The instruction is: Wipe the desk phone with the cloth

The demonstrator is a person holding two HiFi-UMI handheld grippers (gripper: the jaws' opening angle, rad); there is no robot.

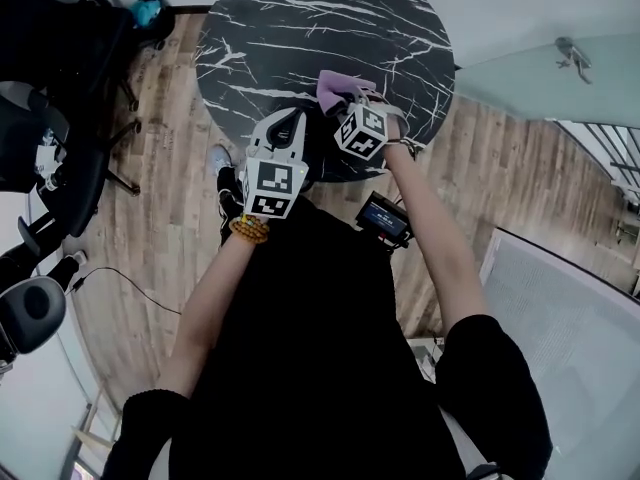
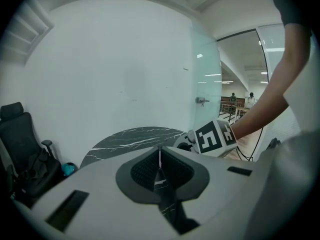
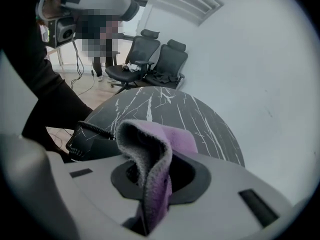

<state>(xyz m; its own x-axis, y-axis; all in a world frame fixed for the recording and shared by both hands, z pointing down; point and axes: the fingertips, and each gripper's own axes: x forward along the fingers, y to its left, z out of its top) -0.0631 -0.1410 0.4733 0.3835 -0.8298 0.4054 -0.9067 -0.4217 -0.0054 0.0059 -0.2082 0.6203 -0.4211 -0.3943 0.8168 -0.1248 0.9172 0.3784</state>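
My right gripper (image 1: 352,96) is shut on a purple cloth (image 1: 340,87), held over the near right part of the round black marble table (image 1: 300,28). In the right gripper view the cloth (image 3: 150,149) folds up out of the shut gripper (image 3: 152,171). The black desk phone (image 3: 87,141) with its coiled cord (image 3: 92,128) lies just left of it on the table (image 3: 190,114). My left gripper (image 1: 290,118) hovers at the table's near edge, shut and empty (image 2: 160,156). Its view catches the right gripper's marker cube (image 2: 215,136). From the head the phone cannot be made out.
Black office chairs (image 1: 50,58) stand left of the table, also in the right gripper view (image 3: 145,54). A black device with a lit screen (image 1: 385,218) sits by my right forearm. A cable (image 1: 110,273) runs across the wood floor. A glass wall (image 2: 205,84) rises behind the table.
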